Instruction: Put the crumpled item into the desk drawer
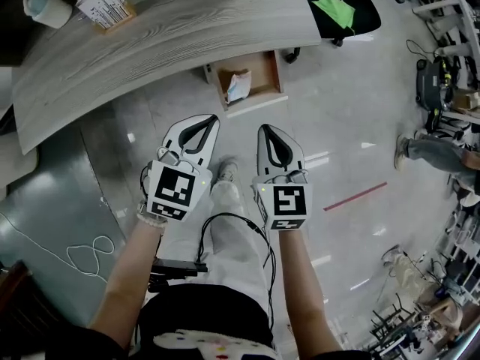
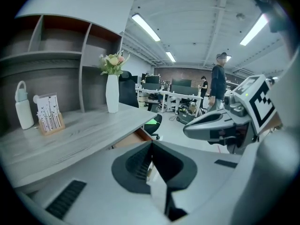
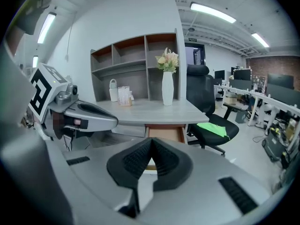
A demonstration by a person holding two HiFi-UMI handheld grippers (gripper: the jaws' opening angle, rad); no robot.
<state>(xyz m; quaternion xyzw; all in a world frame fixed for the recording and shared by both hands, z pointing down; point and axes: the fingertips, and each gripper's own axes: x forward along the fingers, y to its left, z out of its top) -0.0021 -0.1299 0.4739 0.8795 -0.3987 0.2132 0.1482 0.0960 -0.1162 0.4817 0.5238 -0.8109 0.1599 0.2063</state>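
Judging by the head view, your placement is done: the crumpled item lies inside the open desk drawer. Your left gripper and right gripper are both clenched on nothing, held clear of the desk — only shutting the drawer may be left.

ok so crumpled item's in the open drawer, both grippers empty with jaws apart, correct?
Not quite. The left gripper and right gripper are shut, jaws together, as each gripper view shows. The rest holds: both are empty, and the head view shows the crumpled item lying in the open drawer.
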